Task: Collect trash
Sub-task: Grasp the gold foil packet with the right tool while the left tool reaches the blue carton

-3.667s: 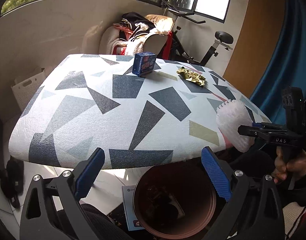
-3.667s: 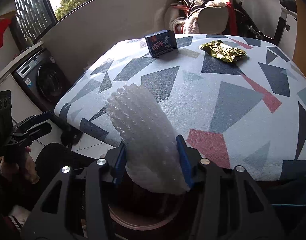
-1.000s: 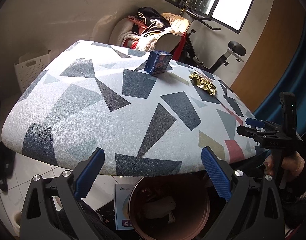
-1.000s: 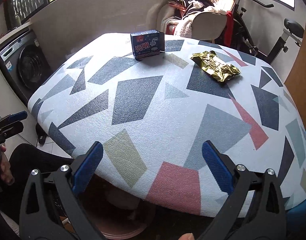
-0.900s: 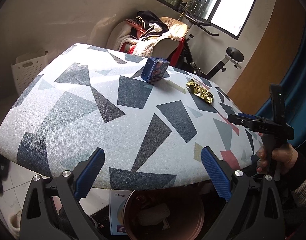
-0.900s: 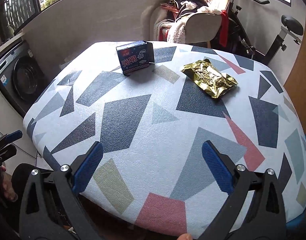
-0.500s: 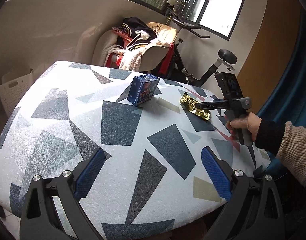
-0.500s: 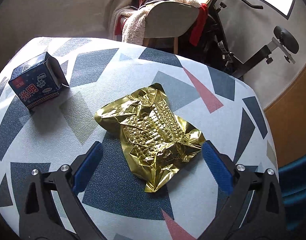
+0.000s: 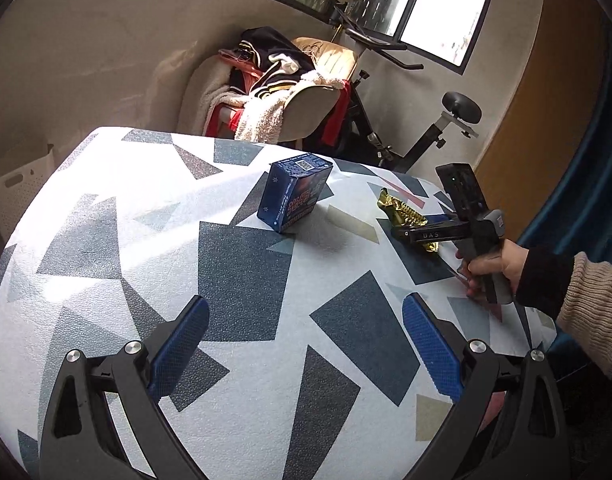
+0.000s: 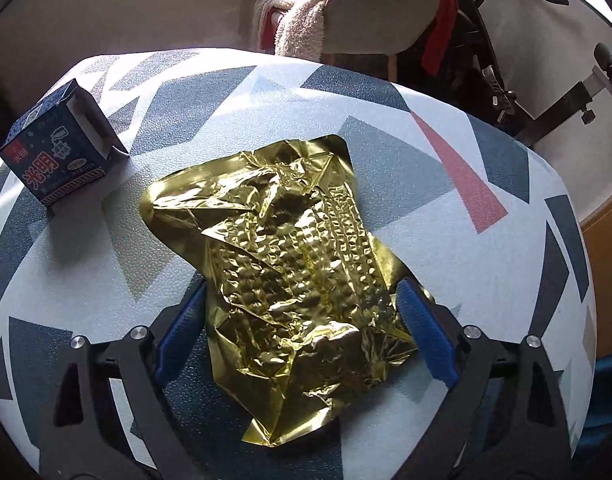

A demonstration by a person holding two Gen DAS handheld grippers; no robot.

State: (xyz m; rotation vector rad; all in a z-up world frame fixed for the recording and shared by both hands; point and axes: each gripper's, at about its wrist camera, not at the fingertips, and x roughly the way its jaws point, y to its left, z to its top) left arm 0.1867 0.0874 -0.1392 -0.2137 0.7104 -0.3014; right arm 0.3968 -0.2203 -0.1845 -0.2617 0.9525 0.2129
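A crumpled gold foil wrapper (image 10: 289, 264) lies flat on the patterned table (image 10: 486, 288). My right gripper (image 10: 301, 332) is open with its blue pads on either side of the wrapper's near half, low over the table. In the left wrist view the right gripper (image 9: 416, 232) sits over the same wrapper (image 9: 402, 212). A dark blue carton (image 9: 295, 196) stands upright left of the wrapper, and it shows at the far left in the right wrist view (image 10: 57, 156). My left gripper (image 9: 306, 344) is open and empty above the table's near side.
A chair piled with clothes and a towel (image 9: 281, 96) stands behind the table. An exercise bike (image 9: 426, 136) is at the back right. A white perforated basket (image 9: 13, 196) sits on the floor at the left. A blue curtain (image 9: 586, 160) hangs at the right.
My right gripper let go of the white foam piece, then moved forward across the table and down until its open pads straddle the gold wrapper. My left gripper moved forward over the table.
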